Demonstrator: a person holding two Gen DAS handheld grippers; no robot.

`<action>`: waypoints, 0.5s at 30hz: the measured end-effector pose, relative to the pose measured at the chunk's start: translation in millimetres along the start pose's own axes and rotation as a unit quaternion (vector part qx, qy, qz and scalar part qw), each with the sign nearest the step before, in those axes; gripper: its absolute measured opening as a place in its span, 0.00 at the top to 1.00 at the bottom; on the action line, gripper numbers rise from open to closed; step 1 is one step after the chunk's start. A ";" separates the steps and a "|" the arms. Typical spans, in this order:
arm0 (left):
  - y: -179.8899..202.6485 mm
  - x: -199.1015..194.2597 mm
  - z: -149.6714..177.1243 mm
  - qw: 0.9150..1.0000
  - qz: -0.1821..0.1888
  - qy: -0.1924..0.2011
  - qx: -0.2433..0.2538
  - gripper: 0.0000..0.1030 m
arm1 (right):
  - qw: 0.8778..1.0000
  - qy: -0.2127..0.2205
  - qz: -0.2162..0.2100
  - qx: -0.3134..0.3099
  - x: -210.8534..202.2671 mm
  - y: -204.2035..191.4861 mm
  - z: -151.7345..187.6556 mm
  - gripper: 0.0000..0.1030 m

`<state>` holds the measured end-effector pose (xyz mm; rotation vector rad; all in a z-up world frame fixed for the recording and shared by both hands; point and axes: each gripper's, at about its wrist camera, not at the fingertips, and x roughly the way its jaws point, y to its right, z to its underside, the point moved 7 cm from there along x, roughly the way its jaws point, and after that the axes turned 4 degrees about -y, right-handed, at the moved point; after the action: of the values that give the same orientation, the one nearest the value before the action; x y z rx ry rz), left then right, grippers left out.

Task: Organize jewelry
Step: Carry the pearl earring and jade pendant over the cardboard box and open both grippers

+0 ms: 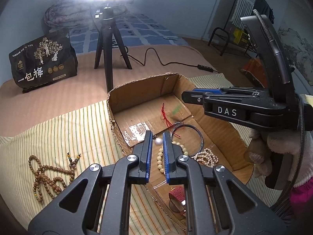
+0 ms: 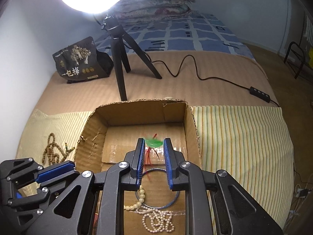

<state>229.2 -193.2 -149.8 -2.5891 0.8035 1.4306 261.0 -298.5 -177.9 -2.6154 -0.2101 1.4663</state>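
An open cardboard box (image 1: pixel 125 96) (image 2: pixel 137 115) sits on a striped cloth. Inside lie a dark bangle (image 1: pixel 200 137) (image 2: pixel 156 207), cream bead bracelet (image 1: pixel 160 160) (image 2: pixel 140 193), small pearl strand (image 1: pixel 208 156) (image 2: pixel 158 221) and a pendant's red cord (image 1: pixel 165 115). My left gripper (image 1: pixel 157 137) is open over the box, a white pearl (image 1: pixel 158 141) between its fingers, apart from both. My right gripper (image 2: pixel 153 142) is open over the box; a blurred green pendant (image 2: pixel 153 142) with red cord shows between its tips, seemingly falling. A brown wooden bead necklace (image 1: pixel 49 176) (image 2: pixel 51 150) lies on the cloth left of the box.
A ring light on a black tripod (image 1: pixel 107 45) (image 2: pixel 121 58) stands behind the box, its cable and switch (image 2: pixel 259 94) running right. A black snack bag (image 1: pixel 43 58) (image 2: pixel 80 62) sits at back left. A red pouch and sunglasses (image 1: pixel 178 199) lie at the box's near end.
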 end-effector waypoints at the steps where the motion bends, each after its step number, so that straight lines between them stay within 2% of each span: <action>1: -0.3 -0.1 -0.2 1.000 -0.002 0.000 -0.001 0.91 | 1.000 -0.002 0.002 0.000 0.4 0.2 0.4 0.79; 2: -0.7 -0.2 0.3 1.000 -0.004 0.000 -0.001 0.89 | 1.000 -0.003 0.006 0.000 0.5 0.7 0.7 0.77; 4: -1.9 -1.0 1.5 1.000 -0.007 0.000 0.000 0.68 | 1.000 -0.002 0.013 0.001 0.4 2.7 0.5 0.66; 7: -1.9 -4.9 3.0 1.000 -0.009 0.003 0.002 0.66 | 1.000 0.003 0.020 0.005 -2.6 5.0 -0.1 0.56; 13: -4.1 -13.3 4.9 1.000 -0.012 0.008 -0.001 0.66 | 1.000 0.006 0.028 0.010 -9.1 5.7 0.1 0.46; 15: -5.0 -17.3 5.6 1.000 -0.014 0.010 -0.001 0.66 | 0.999 0.007 0.030 0.009 -11.5 5.1 0.2 0.46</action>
<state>219.9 -180.1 -139.9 -2.6085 0.7659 1.4015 255.2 -305.6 -169.4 -2.6390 -0.1177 1.4603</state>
